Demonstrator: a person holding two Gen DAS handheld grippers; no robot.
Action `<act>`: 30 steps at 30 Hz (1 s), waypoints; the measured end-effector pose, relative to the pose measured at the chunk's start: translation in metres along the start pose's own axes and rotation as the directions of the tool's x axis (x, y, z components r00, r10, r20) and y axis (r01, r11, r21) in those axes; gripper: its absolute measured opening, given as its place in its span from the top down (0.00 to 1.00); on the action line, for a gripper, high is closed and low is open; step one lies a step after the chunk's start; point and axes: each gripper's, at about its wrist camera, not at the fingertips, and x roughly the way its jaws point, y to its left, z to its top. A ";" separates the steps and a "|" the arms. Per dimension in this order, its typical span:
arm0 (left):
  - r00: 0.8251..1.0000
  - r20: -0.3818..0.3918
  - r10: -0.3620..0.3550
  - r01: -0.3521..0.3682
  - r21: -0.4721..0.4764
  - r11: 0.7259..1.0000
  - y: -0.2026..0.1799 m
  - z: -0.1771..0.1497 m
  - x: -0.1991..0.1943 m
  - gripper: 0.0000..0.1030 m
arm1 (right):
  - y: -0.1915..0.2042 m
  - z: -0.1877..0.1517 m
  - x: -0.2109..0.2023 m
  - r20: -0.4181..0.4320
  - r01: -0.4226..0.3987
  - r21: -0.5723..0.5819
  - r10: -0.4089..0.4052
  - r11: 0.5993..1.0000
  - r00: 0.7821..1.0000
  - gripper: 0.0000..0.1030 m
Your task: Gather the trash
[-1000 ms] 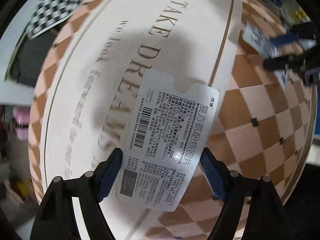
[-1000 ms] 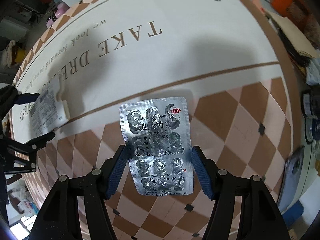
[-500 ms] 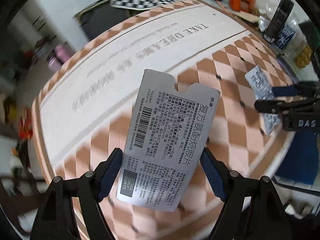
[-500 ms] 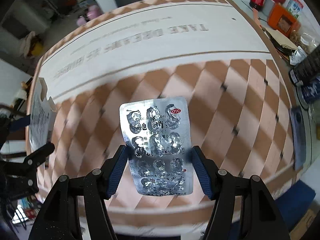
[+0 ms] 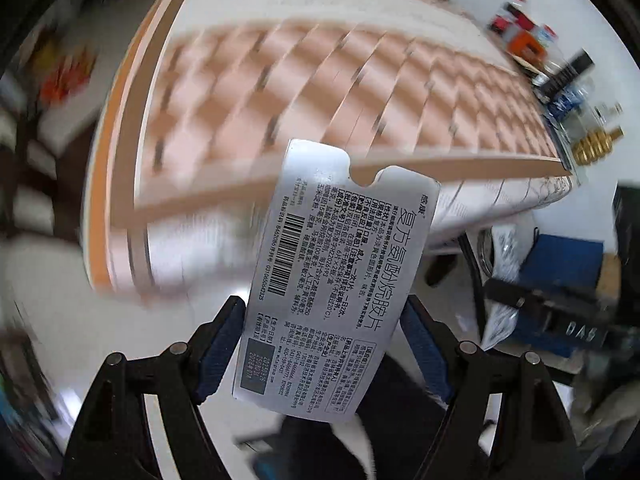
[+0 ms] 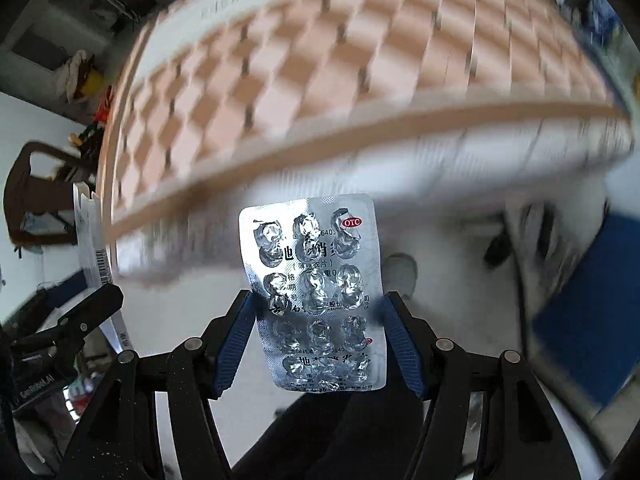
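Observation:
My left gripper (image 5: 322, 346) is shut on a flat grey medicine packet (image 5: 336, 280) with black Chinese print and a barcode, held upright in the air. My right gripper (image 6: 318, 342) is shut on a silver blister pack (image 6: 318, 292) of emptied, crumpled pockets with a red OTC mark. Both are held off the table, past its near edge. The left gripper (image 6: 72, 320) and its packet (image 6: 94, 252) show at the left of the right wrist view. The right gripper (image 5: 560, 320) shows at the right of the left wrist view.
The table with its pink-and-brown checkered cloth (image 5: 320, 80) lies ahead, blurred; it also shows in the right wrist view (image 6: 320, 60). Bottles and boxes (image 5: 560, 72) crowd its far right end. A blue bin (image 6: 592, 320) stands on the pale floor at right. A brown chair (image 6: 36, 192) stands at left.
Both grippers have lifted and drawn back from the table top to beyond its near edge, still holding the packet and the blister pack. The views are now motion-blurred.

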 end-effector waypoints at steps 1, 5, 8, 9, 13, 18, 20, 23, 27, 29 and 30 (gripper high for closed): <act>1.000 -0.022 -0.013 0.012 -0.043 0.999 0.012 -0.012 0.010 0.25 | 0.000 -0.012 0.011 -0.027 -0.009 0.006 0.009 1.000 1.000 0.35; 0.989 -0.123 -0.076 0.052 -0.191 0.980 0.060 -0.047 0.079 0.25 | -0.004 -0.048 0.078 -0.133 -0.019 0.018 0.021 1.000 0.991 0.35; 0.976 -0.161 -0.146 0.096 -0.281 0.955 0.090 -0.058 0.144 0.24 | -0.014 -0.060 0.149 -0.196 -0.015 0.029 0.020 0.999 0.980 0.35; 0.970 -0.176 -0.167 0.108 -0.306 0.946 0.098 -0.060 0.165 0.23 | -0.016 -0.060 0.171 -0.208 -0.007 0.030 0.014 1.000 0.978 0.35; 0.950 -0.230 -0.212 0.120 -0.358 0.926 0.128 -0.068 0.263 0.23 | -0.030 -0.058 0.265 -0.265 -0.007 0.038 0.017 0.999 0.964 0.35; 0.935 -0.267 -0.232 0.116 -0.389 0.914 0.158 -0.077 0.364 0.04 | -0.039 -0.047 0.374 -0.310 -0.031 0.019 0.035 0.999 0.950 0.35; 0.935 -0.267 -0.233 0.111 -0.404 0.908 0.166 -0.081 0.383 0.04 | -0.043 -0.043 0.411 -0.327 -0.048 0.020 0.052 0.999 0.944 0.35; 0.944 -0.259 -0.205 0.080 -0.421 0.903 0.177 -0.093 0.402 0.04 | -0.047 -0.036 0.453 -0.357 -0.075 0.035 0.082 0.997 0.930 0.35; 0.971 -0.230 -0.062 -0.032 -0.385 0.922 0.183 -0.105 0.393 0.04 | -0.048 -0.032 0.484 -0.387 -0.125 0.077 0.145 0.989 0.911 0.31; 0.974 -0.227 0.016 -0.099 -0.356 0.929 0.184 -0.111 0.382 0.04 | -0.046 -0.030 0.490 -0.390 -0.156 0.105 0.185 0.982 0.902 0.13; 0.974 -0.224 0.026 -0.107 -0.357 0.928 0.183 -0.115 0.376 0.04 | -0.043 -0.031 0.489 -0.389 -0.168 0.107 0.197 0.980 0.900 0.07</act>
